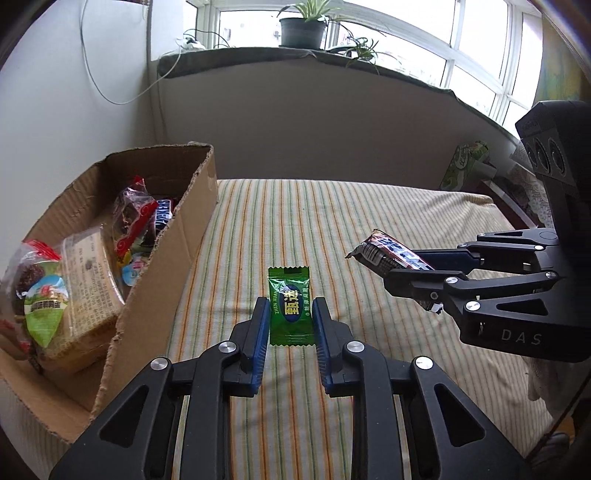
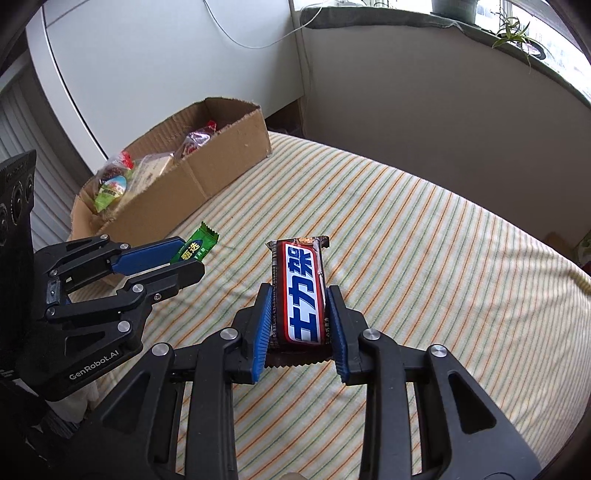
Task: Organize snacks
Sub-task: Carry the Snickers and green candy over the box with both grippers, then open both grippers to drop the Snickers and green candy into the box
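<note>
Between the blue pads of the left tongs (image 1: pixel 290 306) sits a small green candy packet (image 1: pixel 290 306), pinched at its long sides, its top end standing up past the fingertips. From the right wrist view the same packet (image 2: pixel 194 246) juts out beyond the left tongs (image 2: pixel 190 258), lifted clear of the striped cloth (image 2: pixel 424 258) beneath.

The right tongs (image 2: pixel 299 306) are pressed onto a chocolate bar (image 2: pixel 301 291) in a brown wrapper with a red, white and blue label. The bar lies along the fingers, its far crimped end reaching past the tips and its near crimped end showing behind the pads. Seen from the left wrist, the right tongs (image 1: pixel 402 275) come in from the right side, pointing leftward, and the bar (image 1: pixel 388 253) sticks out ahead of them, held above the cloth (image 1: pixel 351 214).

Left of the left tongs, just beside them, stands an open cardboard box (image 1: pixel 177 254) with a torn rim. It holds several wrapped snacks: a clear pack with a green label (image 1: pixel 42 295), a pale pack of wafers (image 1: pixel 88 266), and red-printed bags (image 1: pixel 135 218) farther back. From the right tongs the box (image 2: pixel 207 173) lies ahead and to the left, beyond the left tongs.

Far ahead of the left tongs, a potted plant (image 1: pixel 303 27) stands on the windowsill.
</note>
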`<state>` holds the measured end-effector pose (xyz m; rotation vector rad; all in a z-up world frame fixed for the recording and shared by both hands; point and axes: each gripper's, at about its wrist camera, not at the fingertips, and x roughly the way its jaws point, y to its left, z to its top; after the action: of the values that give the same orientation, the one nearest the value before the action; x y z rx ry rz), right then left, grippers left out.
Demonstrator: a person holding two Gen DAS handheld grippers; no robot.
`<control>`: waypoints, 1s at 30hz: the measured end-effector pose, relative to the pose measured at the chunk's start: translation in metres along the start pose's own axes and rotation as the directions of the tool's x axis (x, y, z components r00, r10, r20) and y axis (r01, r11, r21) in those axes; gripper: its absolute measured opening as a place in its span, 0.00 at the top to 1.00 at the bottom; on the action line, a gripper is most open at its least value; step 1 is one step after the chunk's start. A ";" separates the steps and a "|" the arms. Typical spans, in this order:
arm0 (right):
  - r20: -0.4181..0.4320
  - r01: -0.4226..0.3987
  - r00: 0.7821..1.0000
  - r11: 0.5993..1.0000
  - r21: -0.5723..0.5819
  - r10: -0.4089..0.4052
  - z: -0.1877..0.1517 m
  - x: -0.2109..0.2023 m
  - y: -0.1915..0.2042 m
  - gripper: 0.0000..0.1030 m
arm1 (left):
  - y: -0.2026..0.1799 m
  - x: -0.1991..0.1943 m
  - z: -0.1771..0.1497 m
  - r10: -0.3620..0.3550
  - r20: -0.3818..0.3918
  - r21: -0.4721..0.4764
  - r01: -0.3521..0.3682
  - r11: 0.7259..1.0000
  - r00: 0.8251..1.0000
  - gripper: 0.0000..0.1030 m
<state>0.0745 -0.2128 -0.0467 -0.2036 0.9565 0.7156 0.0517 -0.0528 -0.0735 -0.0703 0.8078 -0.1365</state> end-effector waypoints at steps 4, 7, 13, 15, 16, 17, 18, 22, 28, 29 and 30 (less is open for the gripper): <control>0.052 0.014 0.999 1.000 0.002 -0.014 0.007 -0.019 0.012 0.71 | 0.005 -0.027 0.002 -0.029 0.052 -0.017 0.030 0.999 0.998 0.79; 0.086 -0.002 0.996 1.000 0.009 0.001 0.014 -0.030 0.023 0.71 | 0.012 -0.046 0.004 -0.043 0.089 -0.031 0.046 0.998 0.995 0.79; 0.171 -0.063 0.984 0.997 0.034 0.056 0.031 -0.046 0.045 0.71 | 0.030 -0.072 0.009 -0.037 0.153 -0.062 0.047 0.997 0.987 0.79; 0.197 -0.093 0.977 0.995 0.048 0.082 0.038 -0.048 0.051 0.71 | 0.038 -0.079 0.013 -0.024 0.172 -0.070 0.037 0.997 0.985 0.79; 0.209 -0.109 0.973 0.993 0.054 0.096 0.042 -0.048 0.055 0.71 | 0.042 -0.080 0.014 -0.017 0.181 -0.071 0.031 0.997 0.983 0.79; 0.220 -0.123 0.970 0.991 0.059 0.107 0.046 -0.049 0.059 0.71 | 0.046 -0.082 0.016 -0.008 0.189 -0.072 0.022 0.997 0.982 0.79; 0.229 -0.133 0.967 0.989 0.059 0.116 0.051 -0.047 0.064 0.71 | 0.051 -0.085 0.018 -0.003 0.196 -0.077 0.019 0.997 0.981 0.79; 0.251 -0.152 0.958 0.988 0.042 0.137 0.070 -0.039 0.085 0.71 | 0.075 -0.091 0.025 0.028 0.238 -0.113 -0.001 0.994 0.971 0.79; 0.241 -0.171 0.957 0.985 0.015 0.162 0.092 -0.018 0.110 0.71 | 0.110 -0.086 0.030 0.087 0.264 -0.189 -0.037 0.981 0.961 0.79; 0.230 -0.175 0.959 0.985 0.012 0.167 0.096 -0.011 0.114 0.71 | 0.115 -0.083 0.029 0.096 0.257 -0.197 -0.045 0.979 0.962 0.79; 0.221 -0.176 0.960 0.984 0.010 0.170 0.100 -0.004 0.119 0.71 | 0.120 -0.081 0.028 0.107 0.250 -0.205 -0.055 0.977 0.962 0.79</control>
<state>0.0647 -0.0794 0.0319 -0.0134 0.7786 0.8658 0.0286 0.0778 -0.0099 -0.2370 0.5588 0.0313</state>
